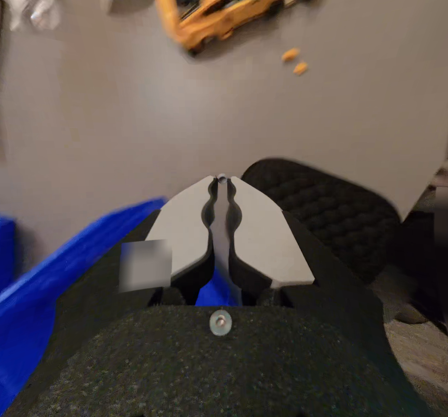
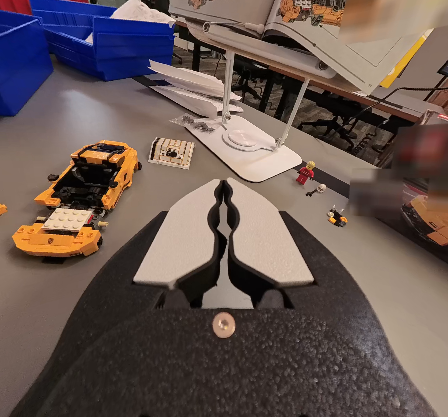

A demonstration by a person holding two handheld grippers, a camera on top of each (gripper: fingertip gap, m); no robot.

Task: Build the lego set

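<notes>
The partly built orange lego car [image 2: 75, 199] stands on the grey table [image 2: 97, 119] at the left of the right wrist view, a white studded plate on its front. In the blurred left wrist view the car [image 1: 225, 8] lies far ahead, with two small orange pieces [image 1: 294, 60] beside it. My left gripper [image 1: 222, 179] is shut on a tiny grey round piece [image 1: 222, 177] at its tips, held above the table. My right gripper [image 2: 223, 182] is shut and empty, above the table to the right of the car.
A white book stand [image 2: 244, 153] holds the open instruction booklet [image 2: 266, 0]. A sticker sheet [image 2: 172, 152], a red minifigure [image 2: 306, 172], a white helmet with a wrench [image 2: 318, 189], small parts [image 2: 337, 217] and the set's box [image 2: 426, 221] lie around. Blue bins [image 2: 109, 42] stand at the back left. A black chair [image 1: 322, 211] is below the table edge. About 15 cm separates my right fingertips from the partly built orange lego car [image 2: 75, 199].
</notes>
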